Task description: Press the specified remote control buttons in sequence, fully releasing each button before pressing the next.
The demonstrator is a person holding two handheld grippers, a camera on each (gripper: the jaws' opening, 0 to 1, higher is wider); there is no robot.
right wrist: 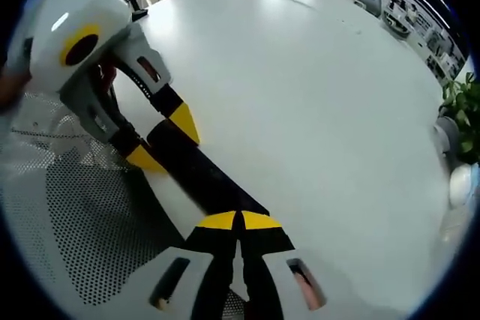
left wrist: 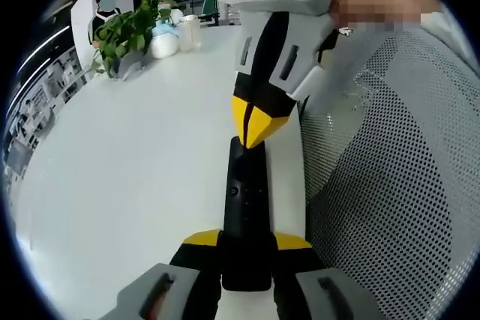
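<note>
Near the white table's (left wrist: pixel 135 177) edge, my left gripper (left wrist: pixel 247 241) clamps the black remote (left wrist: pixel 246 207). Right gripper's (right wrist: pixel 238 221) tips are pressed together — resting on its far end.

No legible text, brand, number or sign. White board (left wrist: pixel 105 5), upper left of left gripper view: dark figure graphic, no readable lettering. Remote control (left wrist: pixel 246 215): button markings too small to read.

Left gripper view: riding low and close over the white table (left wrist: pixel 127 185), looking along the black remote (left wrist: pixel 246 207) toward the potted plant (left wrist: pixel 127 31).
Right gripper view: facing the opposite way down the remote (right wrist: pixel 202 174).
Shared: both are seeing the remote, the table, the mesh chair (left wrist: pixel 390 185) and each other's gripper.
</note>
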